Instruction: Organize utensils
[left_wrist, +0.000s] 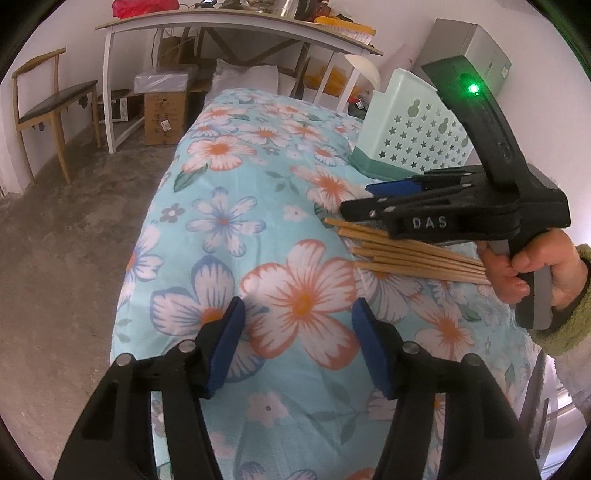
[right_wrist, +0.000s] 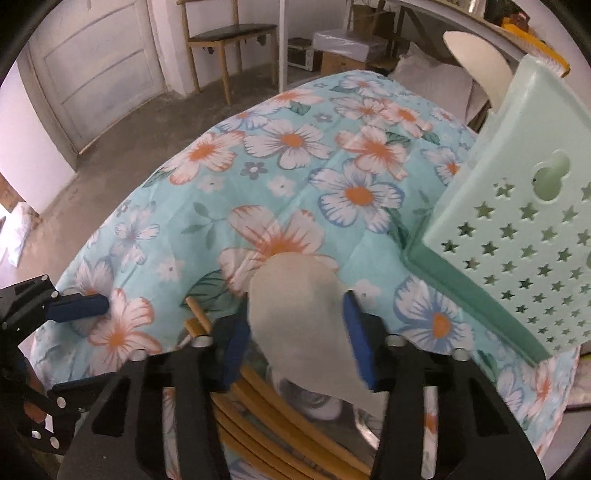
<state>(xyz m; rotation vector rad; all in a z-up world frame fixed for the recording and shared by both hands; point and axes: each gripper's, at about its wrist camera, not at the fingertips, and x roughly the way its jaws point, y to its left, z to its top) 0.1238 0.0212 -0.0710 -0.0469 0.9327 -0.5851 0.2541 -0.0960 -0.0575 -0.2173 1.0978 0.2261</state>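
Observation:
A white spoon (right_wrist: 295, 306) sits between the blue pads of my right gripper (right_wrist: 295, 314), which is shut on its bowl, angled steeply down. Several wooden chopsticks (right_wrist: 258, 421) lie on the floral cloth under that gripper; in the left wrist view the chopsticks (left_wrist: 413, 254) lie below my right gripper (left_wrist: 356, 201). A mint utensil holder (left_wrist: 413, 136) with star holes stands just behind, close on the right as the holder (right_wrist: 517, 240) in the right wrist view. Another white spoon (left_wrist: 364, 68) sticks out of it. My left gripper (left_wrist: 299, 321) hovers open over the cloth, holding nothing.
The floral tablecloth (left_wrist: 258, 184) falls away at its left edge to a concrete floor. A person's hand (left_wrist: 532, 266) squeezes the right gripper's handle. Beyond stand a wooden chair (left_wrist: 48, 103), a cluttered white table (left_wrist: 221, 22) and a cardboard box (left_wrist: 164, 114). My left gripper (right_wrist: 96, 343) shows at left.

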